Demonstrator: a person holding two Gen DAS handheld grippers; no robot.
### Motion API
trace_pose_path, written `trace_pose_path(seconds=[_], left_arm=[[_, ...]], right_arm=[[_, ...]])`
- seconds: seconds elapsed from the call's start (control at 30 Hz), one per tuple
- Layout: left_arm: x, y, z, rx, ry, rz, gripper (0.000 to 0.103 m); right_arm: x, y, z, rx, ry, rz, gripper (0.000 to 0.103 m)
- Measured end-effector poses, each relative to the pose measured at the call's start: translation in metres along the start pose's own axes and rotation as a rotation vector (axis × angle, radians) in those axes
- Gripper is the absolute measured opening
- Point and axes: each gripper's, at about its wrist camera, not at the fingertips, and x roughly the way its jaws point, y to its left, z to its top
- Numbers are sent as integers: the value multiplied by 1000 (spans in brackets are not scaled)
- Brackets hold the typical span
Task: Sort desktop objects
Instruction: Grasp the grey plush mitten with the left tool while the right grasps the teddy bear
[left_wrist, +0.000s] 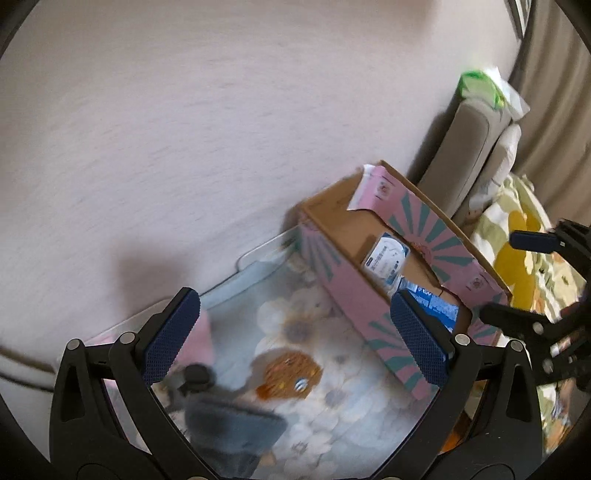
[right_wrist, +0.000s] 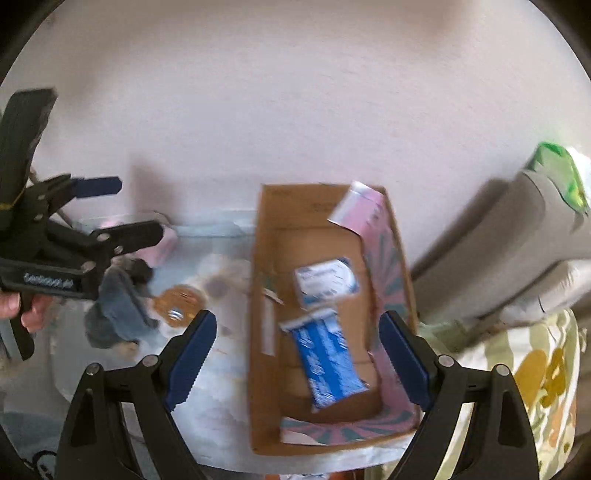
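Both my left gripper (left_wrist: 295, 328) and right gripper (right_wrist: 297, 356) are spread wide, empty. The blue packet (right_wrist: 327, 363) lies sorted in the cardboard box (right_wrist: 264, 354); left of it waits a grey, blurred thing (right_wrist: 118, 314), perhaps a toy.

Soft, even daylight fills both views, with no glare. Motion blur smears the pink cardboard box (right_wrist: 325, 317), the grey plush toy (right_wrist: 114, 314) and the floral surface (left_wrist: 332, 369). A faint shadow lies on the pale wall (left_wrist: 221, 129) left of the box. Fisheye bending curves the edges, and dark corners vignette each view.
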Motion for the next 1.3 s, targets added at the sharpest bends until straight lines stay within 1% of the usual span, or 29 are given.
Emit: trace_pose_path(seconds=[0.07,0.13,0.17,0.37,0.47,0.6,0.7,0.77,0.83,0.9,0.97,1.03,1.17,1.27,1.3], left_arm=[[-19,14,-8,-23,-21,26,103],[-34,24,-13,-43,-43,47,103],[-46,33,-18,-60,-59,69,103],[-83,70,-44,-135,-88,159,103],[-100,87,-65,-166,-99,213,103],[-113,108,-92,-208,-98,255,103],[-115,121,-114,-248,-84,280,103],[-113,128,-129,-278,-66,280,103],[-109,134,-147,-317,-52,274,102],[-105,136,-166,-350,-41,247,102],[-95,129,-181,-347,-25,216,101],[-83,117,-187,-330,-14,195,101],[-43,97,-193,-316,10,109,101],[-14,89,-188,-299,27,97,99],[-1,86,-185,-282,32,105,98]], right_arm=[[0,10,5,-25,-10,11,88],[-1,22,11,-48,-22,42,88],[-2,26,13,-55,-25,54,88],[-4,60,23,-125,-48,131,88],[-3,77,24,-163,-56,164,88],[5,93,22,-196,-45,199,88],[18,102,16,-215,-29,231,88],[28,109,11,-226,-8,250,88],[39,117,4,-243,10,247,88],[52,122,-3,-259,25,230,88],[65,122,-11,-244,46,227,88],[78,119,-16,-212,69,240,88],[114,113,-22,-110,123,253,88],[138,113,-20,-53,138,246,88],[146,114,-21,-126,161,280,88]])
